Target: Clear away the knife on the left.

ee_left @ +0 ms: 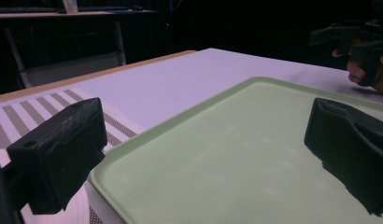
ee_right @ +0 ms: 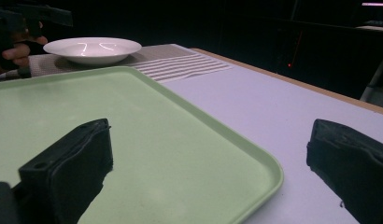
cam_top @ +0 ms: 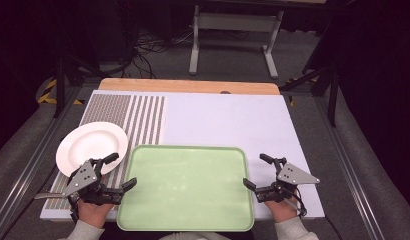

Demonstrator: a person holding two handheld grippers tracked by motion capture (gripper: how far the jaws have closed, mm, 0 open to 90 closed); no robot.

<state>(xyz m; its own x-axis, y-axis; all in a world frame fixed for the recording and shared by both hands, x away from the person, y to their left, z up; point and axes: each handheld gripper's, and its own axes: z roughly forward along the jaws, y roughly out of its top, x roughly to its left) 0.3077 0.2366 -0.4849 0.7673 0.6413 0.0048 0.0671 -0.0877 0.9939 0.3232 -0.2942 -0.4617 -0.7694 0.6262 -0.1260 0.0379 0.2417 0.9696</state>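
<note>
Pale green tray (cam_top: 188,187), smooth matte plastic, rounded corners, low raised rim, sits at the near edge of the surface (cam_top: 228,120), centred between my hands. Nothing in it. Surface is a flat pale lilac sheet with a wooden strip (cam_top: 188,86) along its far edge. At the left edge, a brown-and-white striped mat (cam_top: 143,117), part fine weave, part bold stripes. White plate (cam_top: 91,146), round, glossy, shallow with a broad rim, lies on that mat near the left edge, just beyond the tray's far left corner; empty too.

My left gripper (cam_top: 115,171) is at the near left corner, low over the mat, grey three-cornered plate on top. Its black blocky fingers (ee_left: 59,154) are spread wide, one over the mat beside the tray's left rim, the other over the tray's floor, holding nothing. My left hand (cam_top: 93,210) grips it from below, light sleeve at the wrist.

My right gripper (cam_top: 258,172) is at the near right corner, beside the tray's right rim. Its fingers (ee_right: 70,170) are also wide apart and empty, straddling the rim: one above the tray, one above the bare lilac sheet. My right hand (cam_top: 282,207) holds it low, both grippers angled inward.
</note>
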